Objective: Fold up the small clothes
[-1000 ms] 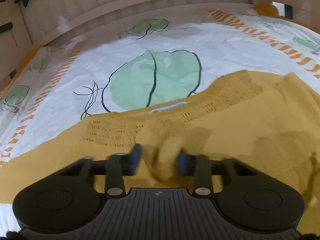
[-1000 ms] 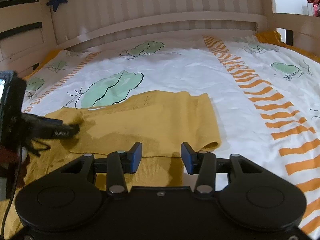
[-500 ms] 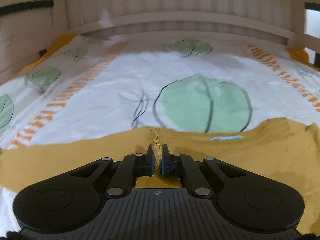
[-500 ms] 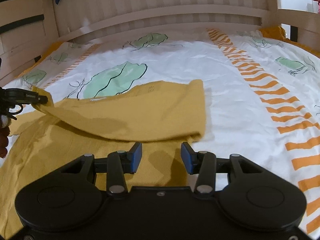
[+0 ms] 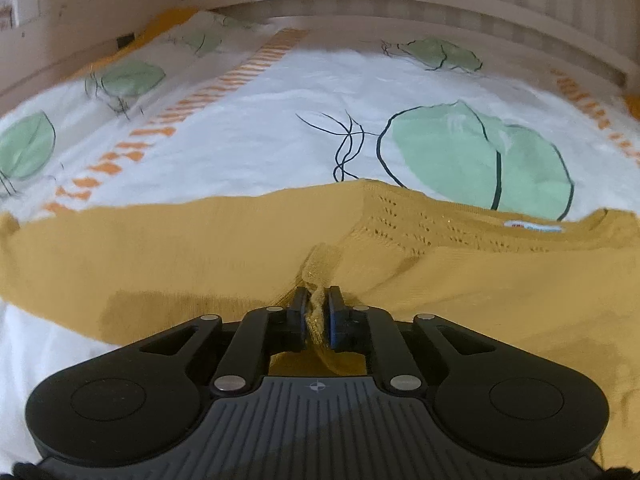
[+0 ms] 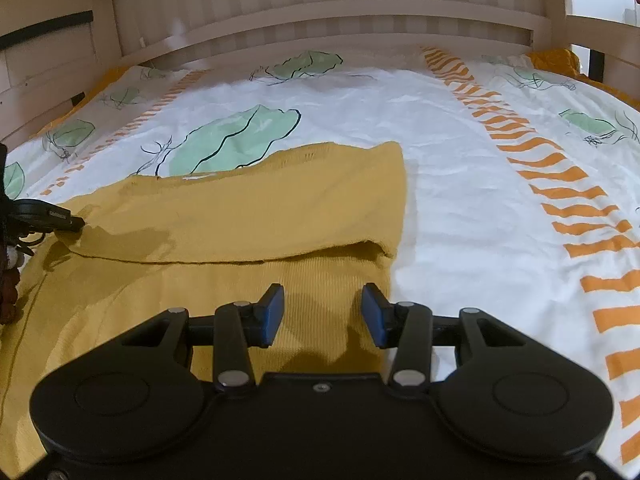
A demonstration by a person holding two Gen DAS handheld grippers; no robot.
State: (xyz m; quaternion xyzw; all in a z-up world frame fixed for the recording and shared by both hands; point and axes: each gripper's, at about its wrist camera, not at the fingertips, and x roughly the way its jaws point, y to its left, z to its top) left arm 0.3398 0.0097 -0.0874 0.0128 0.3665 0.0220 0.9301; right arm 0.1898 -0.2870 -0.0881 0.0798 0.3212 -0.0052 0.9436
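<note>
Lying spread on a bed (image 6: 460, 184) with a white cover printed in green leaves and orange stripes is a small mustard-yellow knitted top (image 6: 248, 216), partly folded: one side has been laid across the body, leaving a straight folded edge on the right. The left hand-held gripper (image 5: 318, 312) is clamped on a bunched pinch of the knit near the openwork neckline, where a small white neck label (image 5: 534, 227) shows; in the right wrist view this gripper appears at the far left edge, holding the corner of the folded flap. The right hand-held gripper (image 6: 322, 312) hovers with its fingers spread wide above the ribbed hem, holding nothing. To do this fold well, the held flap should probably be drawn flat and level, kept taut so no ridge forms, and set down with its edge parallel to the hem. The free gripper could pin the lower layer so the thin knit does not drag along.
</note>
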